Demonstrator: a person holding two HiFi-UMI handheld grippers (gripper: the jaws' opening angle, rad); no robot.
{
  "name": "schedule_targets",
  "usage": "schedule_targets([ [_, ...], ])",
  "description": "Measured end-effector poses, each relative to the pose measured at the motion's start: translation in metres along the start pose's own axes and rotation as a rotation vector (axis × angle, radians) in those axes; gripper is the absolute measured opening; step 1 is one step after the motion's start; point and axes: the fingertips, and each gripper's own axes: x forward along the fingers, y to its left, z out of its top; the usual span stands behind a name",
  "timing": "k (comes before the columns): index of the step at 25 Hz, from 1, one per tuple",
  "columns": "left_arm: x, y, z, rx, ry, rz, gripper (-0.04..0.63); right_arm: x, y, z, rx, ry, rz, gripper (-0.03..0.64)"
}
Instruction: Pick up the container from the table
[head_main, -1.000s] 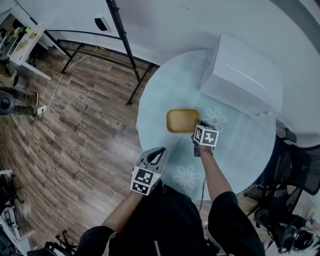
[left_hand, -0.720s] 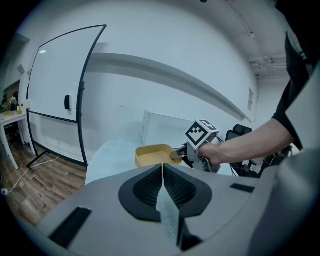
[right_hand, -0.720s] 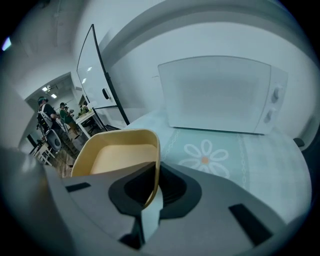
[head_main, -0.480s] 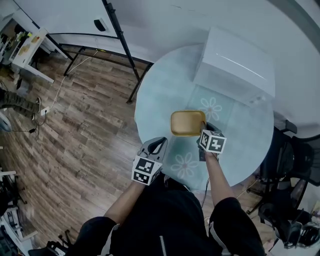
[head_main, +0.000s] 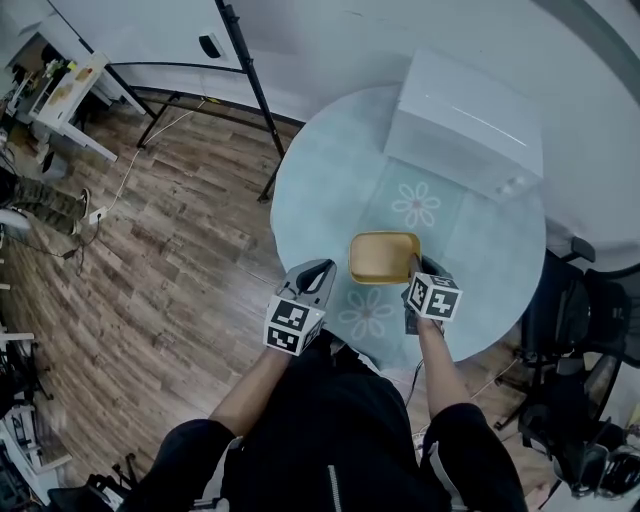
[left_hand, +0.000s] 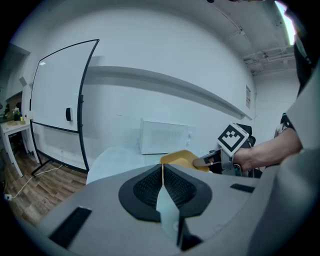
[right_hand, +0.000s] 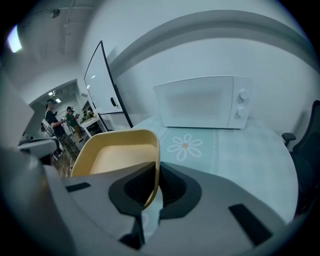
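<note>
Container (head_main: 384, 257) sits at the tips of your right gripper (head_main: 415, 270), at 11 o'clock from its marker cube. Its near right wall runs straight between the jaws. In the head view it is over the near part of the worktop (head_main: 320, 200), at 6 o'clock from the worktop centre. The microwave (head_main: 465, 125) is at 1 o'clock from it, well apart.

Your left gripper (head_main: 318, 272) is at 8 o'clock from the container, near it but not touching.

View differences:
- Right gripper view: shows the pinch itself. The yellow rim goes down between the two pads, and the tray's empty inside lies at 10 o'clock from the jaws. The head view hides this behind the cube.
- Left gripper view: shows the container side-on, apparently raised off the worktop, with your right hand behind the cube. A whiteboard (left_hand: 57, 90) stands at 9 o'clock.
- Right gripper view only: people at a desk (right_hand: 60, 122), far off at 9 o'clock.

Jaws:
- Right: nearly closed, clamped on the container's thin wall.
- Left: pressed together, nothing between them.
</note>
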Motion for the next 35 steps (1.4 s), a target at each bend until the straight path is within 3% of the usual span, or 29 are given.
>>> schedule_targets([
  [17, -0.009, -0.045, -0.022, 0.031, 0.014, -0.015, 0.022, -0.083, -0.006, -0.068, 0.026, -0.026, 0.0, 0.028],
  [35, -0.004, -0.071, -0.036, 0.054, 0.033, -0.045, 0.021, -0.108, -0.028, -0.11, 0.037, 0.011, -0.024, 0.026],
])
